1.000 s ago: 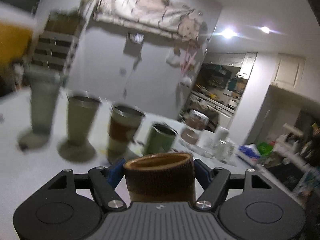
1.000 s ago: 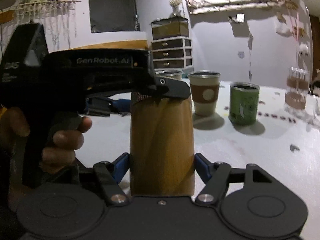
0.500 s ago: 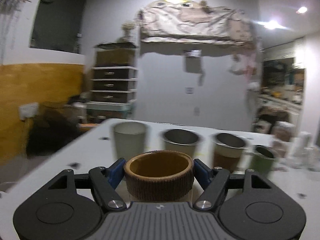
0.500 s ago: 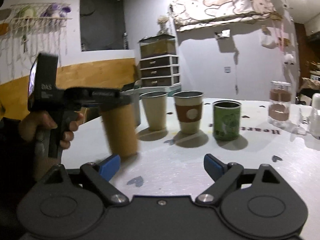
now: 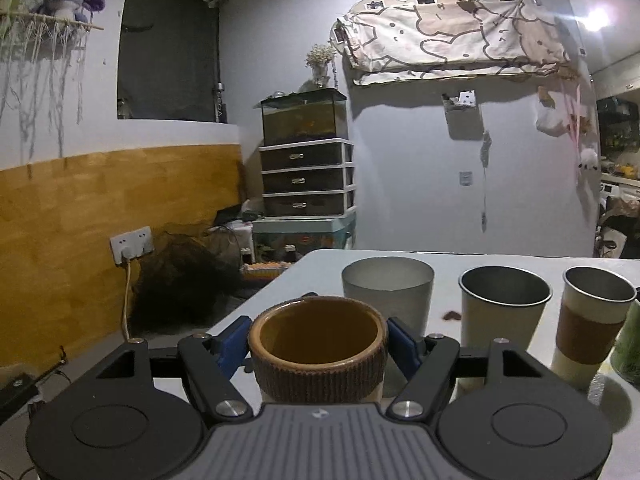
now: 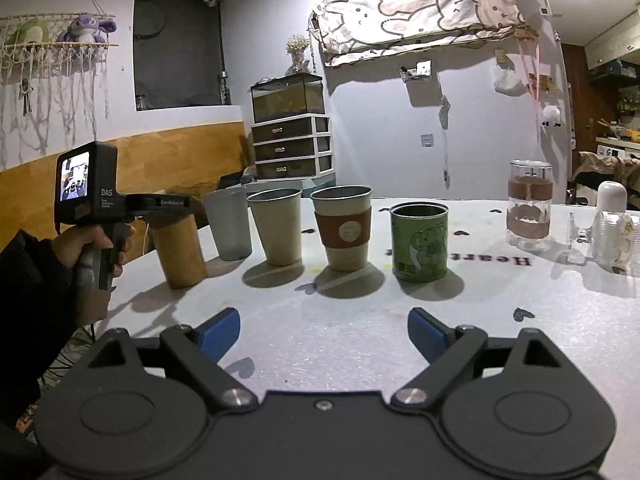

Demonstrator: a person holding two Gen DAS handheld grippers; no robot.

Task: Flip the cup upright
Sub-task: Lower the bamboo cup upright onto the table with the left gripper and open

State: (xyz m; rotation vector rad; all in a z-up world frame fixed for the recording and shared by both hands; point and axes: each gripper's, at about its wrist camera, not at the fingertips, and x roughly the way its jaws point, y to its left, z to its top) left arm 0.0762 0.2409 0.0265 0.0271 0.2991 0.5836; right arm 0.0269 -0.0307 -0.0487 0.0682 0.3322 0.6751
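A brown cup (image 5: 318,354) with a ribbed band at its rim stands mouth up between the blue pads of my left gripper (image 5: 318,342), which is shut on it. In the right wrist view the same brown cup (image 6: 178,254) stands upright on the white table (image 6: 360,320) at the left end of a row of cups, with the left gripper (image 6: 160,204) at its top. My right gripper (image 6: 324,332) is open and empty, low over the table in front of the row.
To the right of the brown cup stand a grey cup (image 6: 228,224), a beige metal cup (image 6: 276,226), a sleeved cup (image 6: 344,232) and a green can (image 6: 419,240). A glass jar (image 6: 529,210) and clear glassware (image 6: 610,236) stand at the far right. The table's left edge (image 5: 256,300) is close.
My right gripper let go of the brown cup and drew back. My left gripper carried the cup left to the end of the row, where it now stands upright.
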